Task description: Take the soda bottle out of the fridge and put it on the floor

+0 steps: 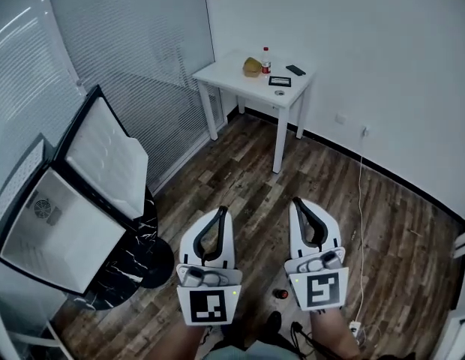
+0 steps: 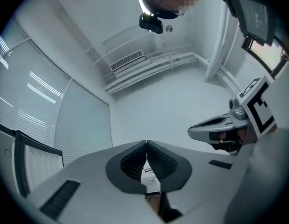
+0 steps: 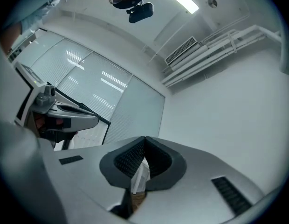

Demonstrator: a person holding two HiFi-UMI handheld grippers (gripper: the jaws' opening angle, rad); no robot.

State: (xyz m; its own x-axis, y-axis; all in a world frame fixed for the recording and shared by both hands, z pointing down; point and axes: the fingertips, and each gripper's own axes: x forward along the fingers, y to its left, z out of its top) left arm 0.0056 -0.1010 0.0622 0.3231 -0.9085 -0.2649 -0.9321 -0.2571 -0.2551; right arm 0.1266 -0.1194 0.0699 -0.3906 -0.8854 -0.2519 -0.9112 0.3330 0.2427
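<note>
Soda bottle (image 1: 280, 294) is probably the small red-capped thing on the near floor (image 1: 382, 223), so the task looks done; the fridge (image 1: 60, 223) at left stands open and bare, and the left gripper (image 1: 220, 213) and right gripper (image 1: 300, 203) have jaws together, empty.

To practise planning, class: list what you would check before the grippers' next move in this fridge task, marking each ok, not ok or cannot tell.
1. Fridge door open: ok.
2. Fridge stocked: not ok, its visible interior looks bare.
3. Bottle located: ok, it stands on the table.
4. Left gripper free: ok, shut and empty.
5. Right gripper free: ok, shut and empty.
6. Bare floor nearby: ok.
</note>
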